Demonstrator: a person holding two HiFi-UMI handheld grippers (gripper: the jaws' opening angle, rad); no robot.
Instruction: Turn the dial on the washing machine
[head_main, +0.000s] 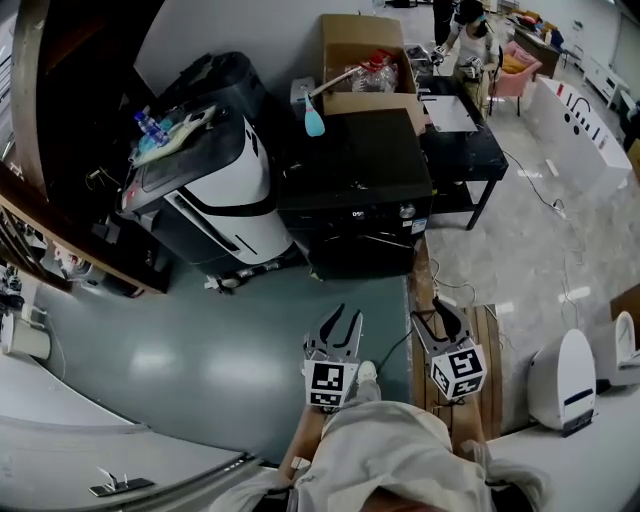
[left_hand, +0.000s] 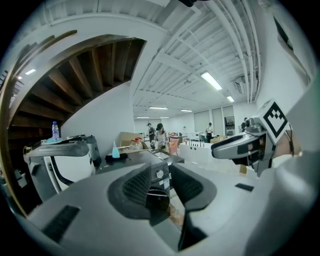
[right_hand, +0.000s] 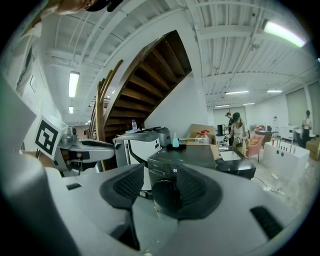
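The black washing machine (head_main: 355, 190) stands ahead of me on the grey floor, with a small silver dial (head_main: 406, 211) at the right of its front panel. Both grippers hang over the floor short of it, apart from it. My left gripper (head_main: 343, 318) is open with nothing between its fingers; in the left gripper view the dial (left_hand: 159, 174) shows through the gap. My right gripper (head_main: 447, 312) stands to its right, its jaws a narrow gap apart and empty. In the right gripper view the machine (right_hand: 176, 161) and its round door (right_hand: 167, 196) fill that gap.
A white and black appliance (head_main: 210, 190) stands left of the machine. A blue bottle (head_main: 313, 122) sits on the machine's top, a cardboard box (head_main: 368, 70) behind it. A black table (head_main: 470, 150) and a person (head_main: 470, 35) are at the right rear. A white device (head_main: 565, 380) is at my right.
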